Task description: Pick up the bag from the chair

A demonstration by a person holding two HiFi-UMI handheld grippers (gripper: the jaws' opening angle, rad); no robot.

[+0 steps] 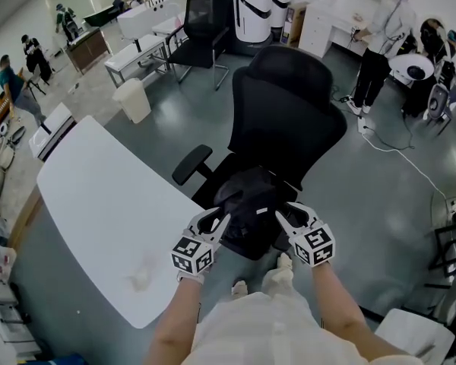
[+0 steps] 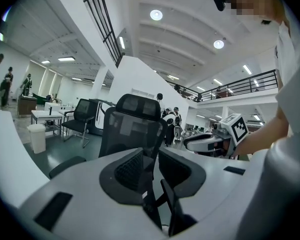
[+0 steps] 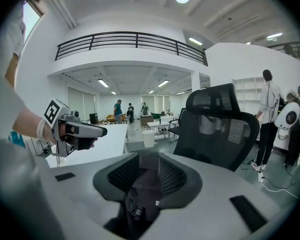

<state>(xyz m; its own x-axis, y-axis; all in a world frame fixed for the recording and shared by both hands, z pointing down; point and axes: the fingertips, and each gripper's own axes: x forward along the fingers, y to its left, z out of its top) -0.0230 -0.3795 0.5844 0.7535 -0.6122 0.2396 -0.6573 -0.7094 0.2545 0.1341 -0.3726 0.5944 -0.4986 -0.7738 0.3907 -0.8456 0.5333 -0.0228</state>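
A black bag (image 1: 251, 200) rests over the seat of a black mesh office chair (image 1: 289, 120), right in front of me. My left gripper (image 1: 219, 220) is at the bag's left side and my right gripper (image 1: 283, 215) at its right side. In the left gripper view the jaws (image 2: 151, 171) are closed narrowly on a black bag strap (image 2: 151, 204) with a small white tag. In the right gripper view the jaws (image 3: 149, 171) pinch dark bag fabric (image 3: 135, 204) with a buckle hanging below. The chair back (image 3: 220, 129) rises behind.
A white table (image 1: 99, 204) runs along the left, its corner close to my left arm. A white bin (image 1: 133, 99) and a second black chair (image 1: 201, 29) stand behind. People (image 1: 380, 44) stand at the far right, with a cable (image 1: 395, 154) on the grey floor.
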